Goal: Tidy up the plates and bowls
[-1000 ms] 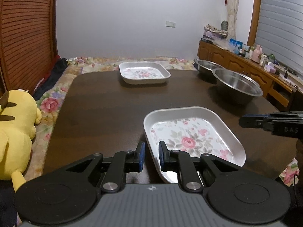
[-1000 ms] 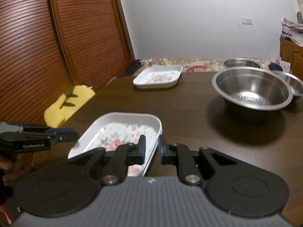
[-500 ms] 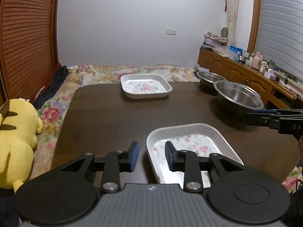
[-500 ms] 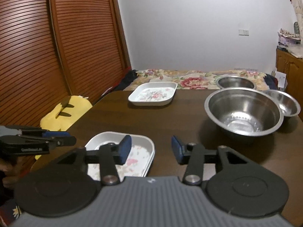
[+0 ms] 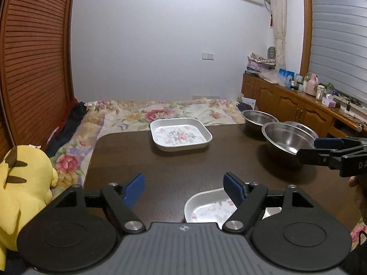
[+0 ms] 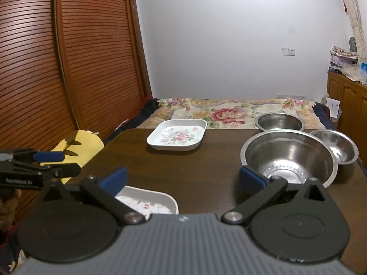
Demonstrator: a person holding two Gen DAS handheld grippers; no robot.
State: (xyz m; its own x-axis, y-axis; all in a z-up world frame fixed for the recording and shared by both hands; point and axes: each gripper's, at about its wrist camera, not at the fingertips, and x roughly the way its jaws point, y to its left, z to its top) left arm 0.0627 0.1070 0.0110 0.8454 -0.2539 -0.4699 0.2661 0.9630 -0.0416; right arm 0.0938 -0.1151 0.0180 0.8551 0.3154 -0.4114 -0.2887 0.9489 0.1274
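Two floral dishes wait apart on the dark table, both grippers spread and empty above the near one.

The near floral dish (image 5: 207, 207) sits at the table's (image 5: 183, 165) front edge, its twin (image 5: 180, 135) far across; steel bowls (image 6: 289, 154) cluster right. Left gripper (image 5: 184, 186) and right gripper (image 6: 182, 178) should pinch opposite rims evenly, lift level, then nest it squarely.

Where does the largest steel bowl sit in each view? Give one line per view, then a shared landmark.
Left wrist view: largest steel bowl at right middle, behind the right gripper.
Right wrist view: largest steel bowl right of centre.
Shared landmark: far floral dish near the table's far edge.
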